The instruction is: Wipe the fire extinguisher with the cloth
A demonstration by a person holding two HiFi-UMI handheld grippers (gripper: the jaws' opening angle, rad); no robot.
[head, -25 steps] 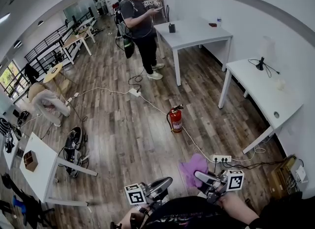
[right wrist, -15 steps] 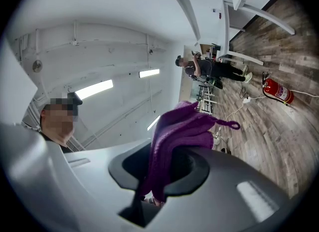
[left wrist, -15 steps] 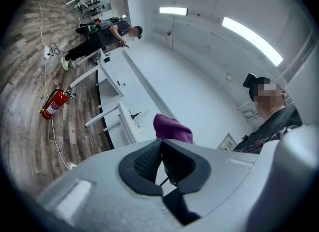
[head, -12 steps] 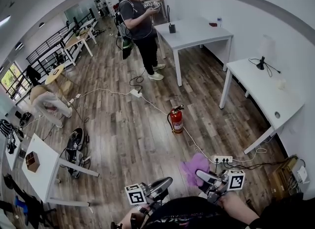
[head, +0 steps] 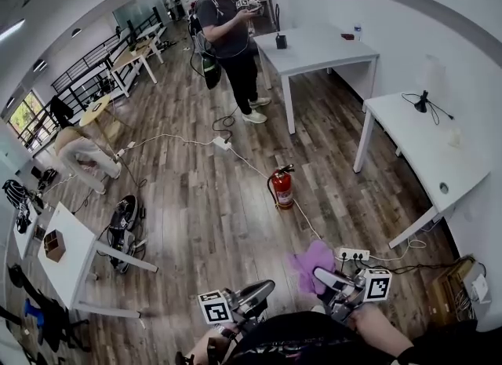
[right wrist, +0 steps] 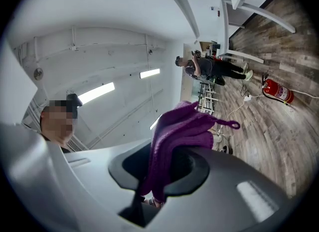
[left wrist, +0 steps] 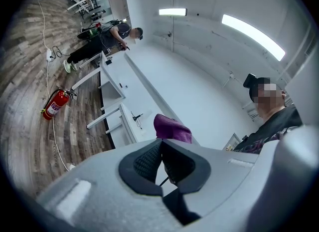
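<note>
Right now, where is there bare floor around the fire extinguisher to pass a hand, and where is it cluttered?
Left of the fire extinguisher the floor is bare as far as the black wheeled device. Its right side is crowded: a white cable runs close past its base to the power strip, with the legs of the white table beyond.

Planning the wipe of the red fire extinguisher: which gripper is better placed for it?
Right. The right gripper has its jaws shut on the purple cloth; the left gripper is shut and empty. The fire extinguisher stands ahead, untouched by both.
</note>
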